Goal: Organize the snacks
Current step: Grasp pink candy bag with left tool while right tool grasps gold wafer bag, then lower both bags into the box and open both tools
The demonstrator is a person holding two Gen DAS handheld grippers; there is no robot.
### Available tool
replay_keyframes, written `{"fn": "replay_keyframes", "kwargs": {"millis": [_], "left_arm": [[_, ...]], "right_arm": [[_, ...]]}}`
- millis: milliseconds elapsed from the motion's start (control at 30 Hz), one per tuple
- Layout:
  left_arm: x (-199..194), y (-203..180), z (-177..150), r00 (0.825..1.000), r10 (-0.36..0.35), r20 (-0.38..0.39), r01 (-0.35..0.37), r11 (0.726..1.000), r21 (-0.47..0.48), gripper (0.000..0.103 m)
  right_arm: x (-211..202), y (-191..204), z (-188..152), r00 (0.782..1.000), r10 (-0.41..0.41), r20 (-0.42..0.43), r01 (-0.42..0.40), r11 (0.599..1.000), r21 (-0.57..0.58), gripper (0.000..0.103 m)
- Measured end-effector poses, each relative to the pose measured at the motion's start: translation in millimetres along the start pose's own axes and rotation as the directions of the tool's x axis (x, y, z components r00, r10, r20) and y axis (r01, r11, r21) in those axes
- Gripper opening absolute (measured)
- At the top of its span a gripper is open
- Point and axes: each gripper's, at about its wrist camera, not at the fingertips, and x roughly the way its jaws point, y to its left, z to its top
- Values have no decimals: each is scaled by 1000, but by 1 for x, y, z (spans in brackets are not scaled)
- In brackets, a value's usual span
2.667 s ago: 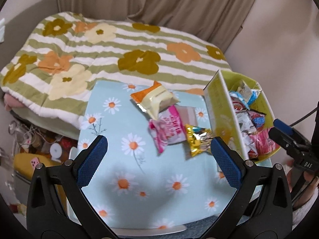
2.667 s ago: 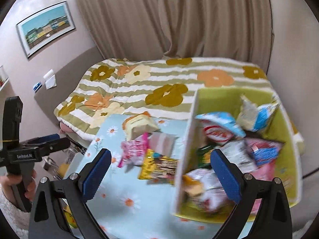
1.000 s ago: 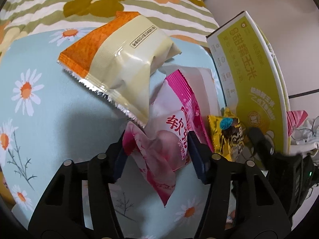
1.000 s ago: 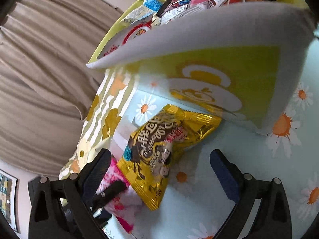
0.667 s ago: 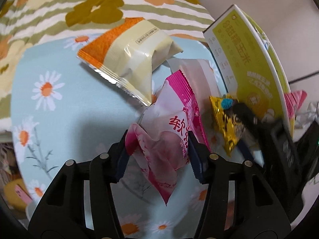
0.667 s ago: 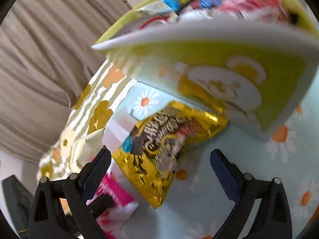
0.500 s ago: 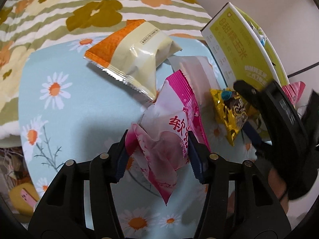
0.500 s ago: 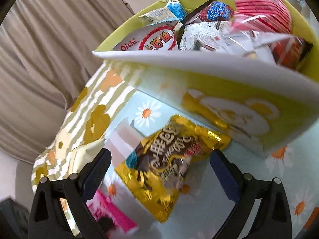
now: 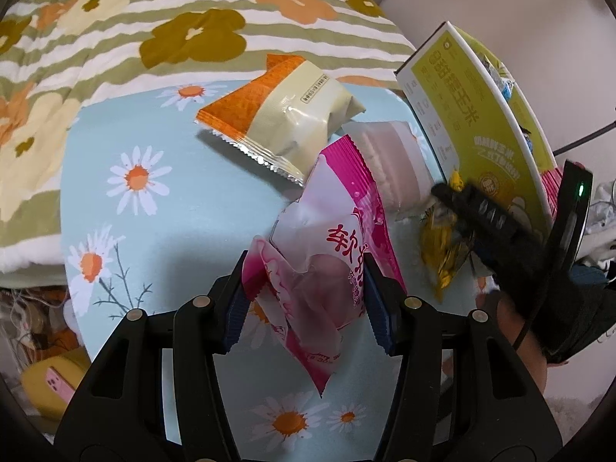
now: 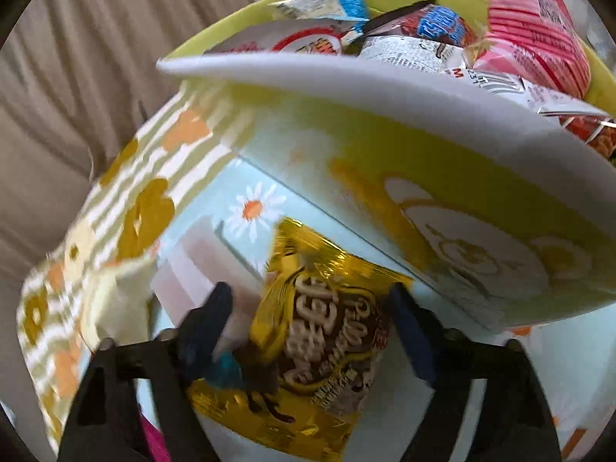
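Note:
My left gripper [image 9: 308, 292] is shut on a pink snack packet [image 9: 327, 254], held a little above the daisy tablecloth [image 9: 173, 208]. My right gripper [image 10: 312, 327] has its jaws either side of a gold snack packet [image 10: 319, 331]; the view is blurred, so contact is unclear. That gold packet [image 9: 442, 250] and the right gripper show at right in the left wrist view. An orange and cream packet [image 9: 285, 115] and a pale pink packet [image 9: 392, 161] lie on the cloth. The yellow-green box [image 10: 442, 177] holds several snacks.
A bed with a flowered, striped blanket [image 9: 134, 30] lies behind the table. Beige curtains [image 10: 77, 57] hang beyond it. Clutter with a pink phone [image 9: 57, 385] sits below the table's left edge. The box [image 9: 473, 115] stands at the table's right side.
My left gripper closed on the pink packet and has lifted it. My right gripper has narrowed around the gold packet, from wide open half a second ago.

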Motion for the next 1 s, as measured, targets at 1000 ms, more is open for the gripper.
{"fn": "replay_keyframes", "kwargs": {"millis": [1000], "left_arm": [[-97, -99, 55, 964, -85, 252, 67, 995, 80, 50]], "right_arm": [[-166, -9, 93, 911, 407, 62, -349, 842, -411, 52]]}}
